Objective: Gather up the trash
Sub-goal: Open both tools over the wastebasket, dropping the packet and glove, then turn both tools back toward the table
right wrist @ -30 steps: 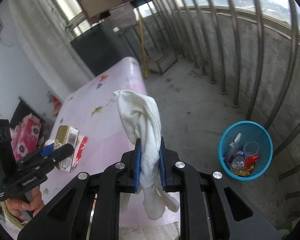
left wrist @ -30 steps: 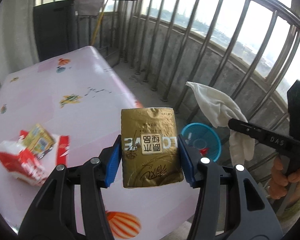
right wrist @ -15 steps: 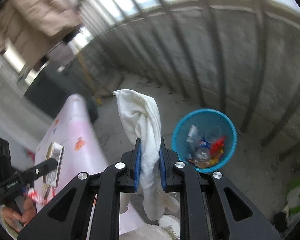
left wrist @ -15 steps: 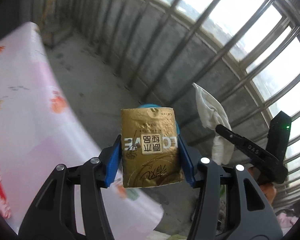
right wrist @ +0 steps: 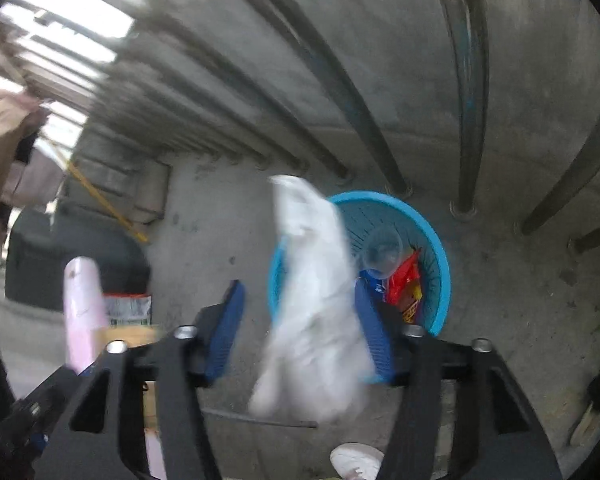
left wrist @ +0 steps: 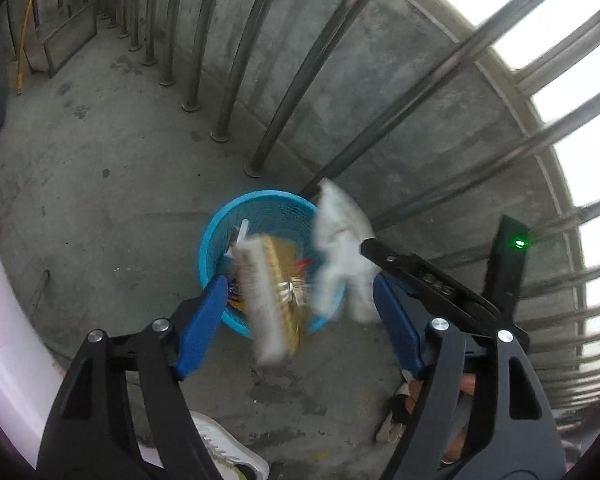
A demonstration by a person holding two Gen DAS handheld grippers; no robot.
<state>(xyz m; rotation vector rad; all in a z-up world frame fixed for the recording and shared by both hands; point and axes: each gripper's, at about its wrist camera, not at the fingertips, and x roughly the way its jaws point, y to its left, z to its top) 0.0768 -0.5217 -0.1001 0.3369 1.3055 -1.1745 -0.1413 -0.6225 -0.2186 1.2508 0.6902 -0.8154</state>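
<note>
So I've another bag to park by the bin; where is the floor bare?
Bare concrete lies left of the blue basket, toward the pink table edge, and behind it up to the railing posts. Crowded: the basket mouth, where the gold packet and white cloth drop between open hand-held grippers; near the white shoe.

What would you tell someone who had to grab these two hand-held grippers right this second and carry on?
Left hand-held gripper: open, the gold packet blurred between its fingers, apparently dropping toward the blue basket beneath it.
Right hand-held gripper: open too, the white cloth blurred and loose between its fingers, at the basket's near rim.
Basket: on the concrete floor by the railing, already holding a clear cup and a red wrapper.
Done: both items carried to the basket and let go.
Left: check that both land inside; whether more trash waits elsewhere cannot be seen from here.
</note>
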